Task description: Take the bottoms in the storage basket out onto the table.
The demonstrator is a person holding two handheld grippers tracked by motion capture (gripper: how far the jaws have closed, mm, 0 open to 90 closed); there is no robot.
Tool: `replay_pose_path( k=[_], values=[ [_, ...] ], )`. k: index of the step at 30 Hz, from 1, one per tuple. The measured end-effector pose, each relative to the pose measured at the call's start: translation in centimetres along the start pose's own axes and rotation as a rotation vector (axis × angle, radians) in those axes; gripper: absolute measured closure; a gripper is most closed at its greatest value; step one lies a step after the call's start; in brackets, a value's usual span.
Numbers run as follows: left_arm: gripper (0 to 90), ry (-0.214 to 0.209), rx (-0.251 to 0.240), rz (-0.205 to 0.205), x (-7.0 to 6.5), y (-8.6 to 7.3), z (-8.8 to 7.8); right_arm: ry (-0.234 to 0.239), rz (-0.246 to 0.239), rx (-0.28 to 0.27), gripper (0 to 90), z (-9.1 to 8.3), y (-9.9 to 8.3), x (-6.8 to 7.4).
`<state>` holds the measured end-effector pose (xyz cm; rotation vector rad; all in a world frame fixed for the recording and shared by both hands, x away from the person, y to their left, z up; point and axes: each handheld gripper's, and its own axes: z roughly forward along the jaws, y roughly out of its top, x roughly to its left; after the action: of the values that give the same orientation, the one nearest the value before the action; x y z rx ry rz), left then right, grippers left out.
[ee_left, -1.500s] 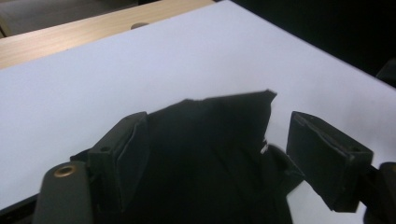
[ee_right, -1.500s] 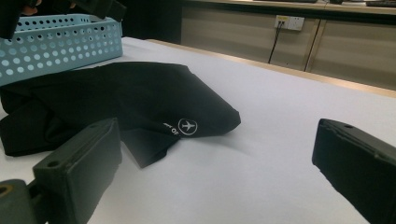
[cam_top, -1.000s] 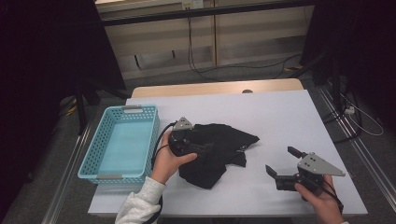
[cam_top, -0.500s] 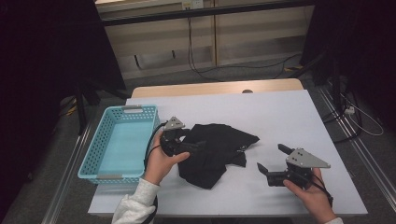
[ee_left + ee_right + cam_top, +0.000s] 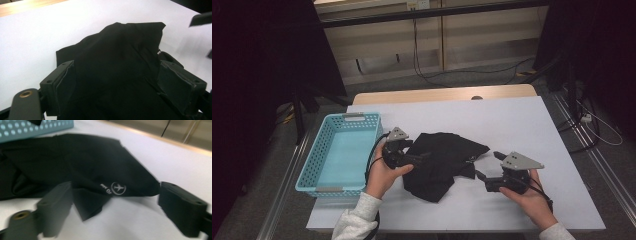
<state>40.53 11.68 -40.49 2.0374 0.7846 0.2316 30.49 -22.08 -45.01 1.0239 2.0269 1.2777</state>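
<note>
Our left tongs (image 5: pixel 418 156) gape wide over the black cloth (image 5: pixel 443 162) beside the blue basket (image 5: pixel 343 150), while our right tongs (image 5: pixel 489 166), just narrowing, grip nothing.

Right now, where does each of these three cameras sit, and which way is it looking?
High view: above the person's side, facing forward and down on the table, basket and cloth; both hands and forearms show.
Left gripper view: rides the left gripper, facing across the cloth; its two jaws show.
Right gripper view: rides the right gripper, facing the cloth's printed corner; its jaws show.
All share the cloth.
</note>
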Motion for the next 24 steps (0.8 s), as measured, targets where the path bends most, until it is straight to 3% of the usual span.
replay_pose_path(
  k=[1,3,10,15,19,21,24],
  values=[
    [16.0,0.005,-0.002,-0.006,0.0,0.0,0.0,0.008,0.005,0.013,16.5,0.4,0.1,0.1],
    [16.0,0.018,-0.006,-0.003,0.0,-0.1,0.0,0.047,0.002,0.035,29.3,1.0,0.3,0.4],
    [16.1,0.002,-0.008,0.002,-0.2,0.2,0.3,0.143,-0.049,0.155,53.9,3.1,0.7,2.0],
    [16.2,-0.011,0.000,0.005,-0.2,0.1,0.7,0.136,-0.085,0.247,63.6,4.4,0.4,2.5],
    [16.4,-0.013,-0.004,-0.001,0.0,0.2,0.8,0.131,-0.075,0.272,86.1,4.5,0.5,2.3],
    [16.5,-0.010,-0.014,-0.002,0.1,0.3,0.6,0.145,-0.052,0.282,89.2,4.2,0.6,1.8],
    [16.5,-0.009,-0.015,-0.006,0.0,0.3,0.4,0.150,-0.060,0.284,89.9,3.1,0.7,1.3]
  ],
)
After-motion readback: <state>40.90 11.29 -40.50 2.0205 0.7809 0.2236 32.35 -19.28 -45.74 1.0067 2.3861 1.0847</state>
